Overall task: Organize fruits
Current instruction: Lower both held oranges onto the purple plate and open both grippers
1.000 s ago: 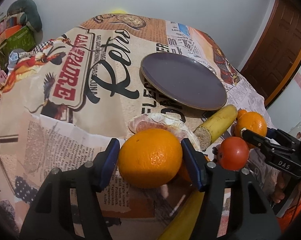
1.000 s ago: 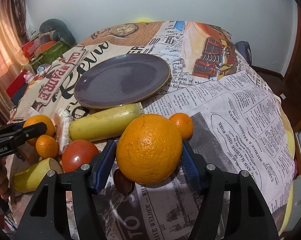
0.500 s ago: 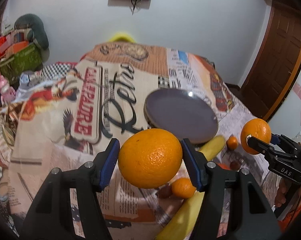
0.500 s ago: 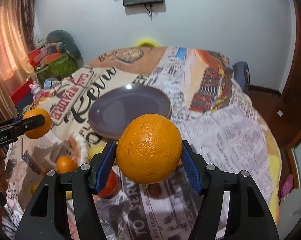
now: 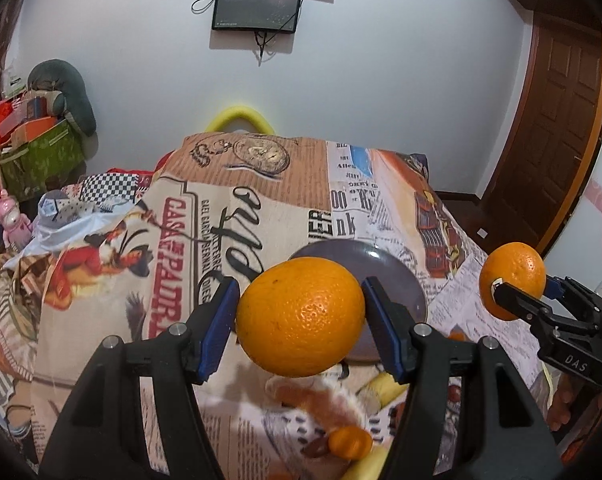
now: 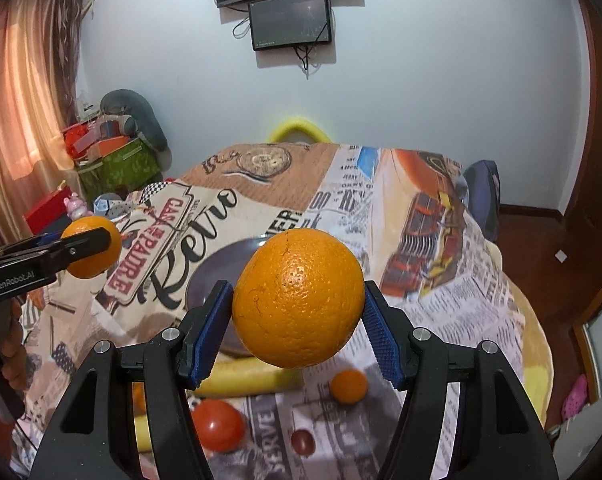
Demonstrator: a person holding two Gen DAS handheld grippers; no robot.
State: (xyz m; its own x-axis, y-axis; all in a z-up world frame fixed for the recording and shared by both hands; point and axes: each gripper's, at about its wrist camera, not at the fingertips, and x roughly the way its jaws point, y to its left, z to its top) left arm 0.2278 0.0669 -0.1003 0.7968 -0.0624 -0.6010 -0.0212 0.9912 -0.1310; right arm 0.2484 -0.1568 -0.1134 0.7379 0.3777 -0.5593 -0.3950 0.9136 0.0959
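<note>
You've got one orange in each gripper, both lifted clear of the table. The left gripper (image 5: 301,322) is closed on the left orange (image 5: 300,318), blue pads pinching its sides; the right gripper (image 6: 297,316) is clamped on the right orange (image 6: 299,298) the same way. The purple plate (image 6: 217,268) sits near the middle of the table, under and beyond both oranges, and looks like the drop spot. The rest of the fruit lies toward the near edge: a tomato (image 6: 219,424), a small mandarin (image 6: 349,386), a yellow banana-like piece (image 6: 253,378) just short of the plate's near rim.

Bring both oranges forward and down over the plate, one toward its left half, one toward its right, so the grippers don't knock. Lower until each touches before you open; round fruit will likely roll off that shallow rim if dropped. Keep squeeze steady, no extra pressure.

The tablecloth (image 5: 205,240) print is busy; judge height by the plate rim.
</note>
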